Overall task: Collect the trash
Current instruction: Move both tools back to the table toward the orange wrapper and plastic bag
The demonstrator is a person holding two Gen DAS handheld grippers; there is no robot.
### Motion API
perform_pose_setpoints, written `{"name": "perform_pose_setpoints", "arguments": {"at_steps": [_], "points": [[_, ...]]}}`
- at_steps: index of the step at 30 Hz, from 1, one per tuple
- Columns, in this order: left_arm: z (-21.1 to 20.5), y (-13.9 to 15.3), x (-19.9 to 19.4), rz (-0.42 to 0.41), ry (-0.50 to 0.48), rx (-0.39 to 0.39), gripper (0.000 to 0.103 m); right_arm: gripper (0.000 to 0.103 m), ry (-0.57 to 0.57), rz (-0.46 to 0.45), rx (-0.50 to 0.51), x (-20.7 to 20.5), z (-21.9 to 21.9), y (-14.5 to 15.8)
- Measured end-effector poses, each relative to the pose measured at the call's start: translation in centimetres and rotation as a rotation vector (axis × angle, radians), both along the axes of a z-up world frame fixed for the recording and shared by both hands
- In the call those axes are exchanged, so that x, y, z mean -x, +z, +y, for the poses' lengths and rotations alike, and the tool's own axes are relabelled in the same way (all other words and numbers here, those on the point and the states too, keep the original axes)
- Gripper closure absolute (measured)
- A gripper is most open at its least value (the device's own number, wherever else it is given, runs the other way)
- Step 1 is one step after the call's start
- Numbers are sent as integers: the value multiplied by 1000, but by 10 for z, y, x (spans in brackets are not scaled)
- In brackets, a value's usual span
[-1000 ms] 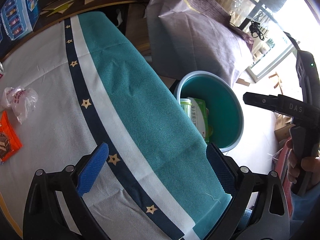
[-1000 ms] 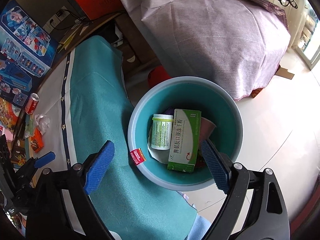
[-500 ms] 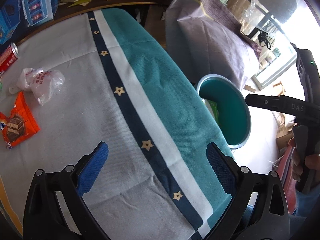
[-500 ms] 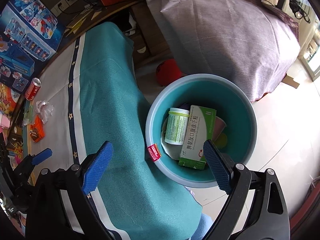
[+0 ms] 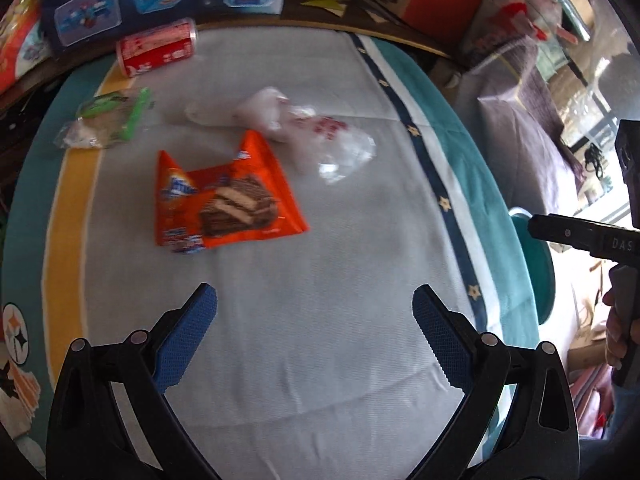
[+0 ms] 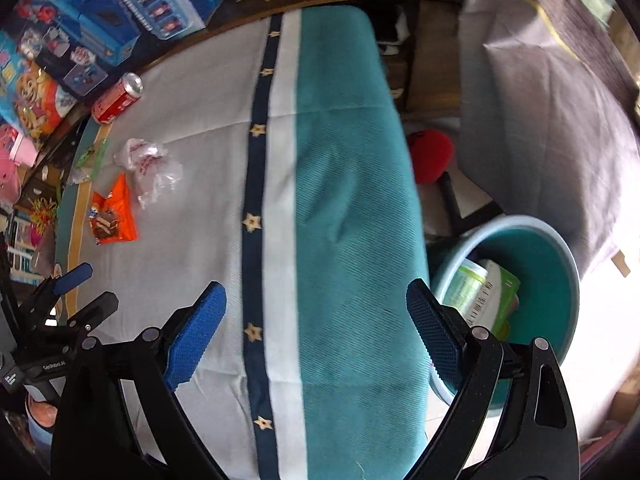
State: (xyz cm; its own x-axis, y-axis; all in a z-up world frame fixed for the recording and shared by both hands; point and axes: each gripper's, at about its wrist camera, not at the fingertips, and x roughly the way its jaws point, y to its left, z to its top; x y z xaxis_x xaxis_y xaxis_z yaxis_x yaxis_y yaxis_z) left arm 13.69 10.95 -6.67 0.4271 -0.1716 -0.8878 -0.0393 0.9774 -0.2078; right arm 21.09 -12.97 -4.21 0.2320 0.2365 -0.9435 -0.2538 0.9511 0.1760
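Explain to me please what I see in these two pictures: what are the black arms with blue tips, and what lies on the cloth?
There is no robot here. A person carries a hand-held gripper in each hand, and each has a camera looking along its two fingers.

One picture comes from the left hand-held gripper. Its blue pads stand apart, with nothing between them. On the tablecloth ahead lie an orange snack wrapper, a crumpled clear plastic bag, a green-edged wrapper and a red can on its side.

The other picture comes from the right hand-held gripper, also open and empty. Beside the table stands a teal bin, already holding a green box and a bottle.
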Motion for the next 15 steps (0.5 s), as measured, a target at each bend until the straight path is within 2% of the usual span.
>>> {"name": "perform_pose_setpoints", "arguments": {"at_steps": [7,15], "points": [[64,4,3,-35,103,6,5,15,170,-10,-2,-32,91,6],[87,-3,0,-40,98,37,5,18,269,14,-2,-58,161,-12]]}}
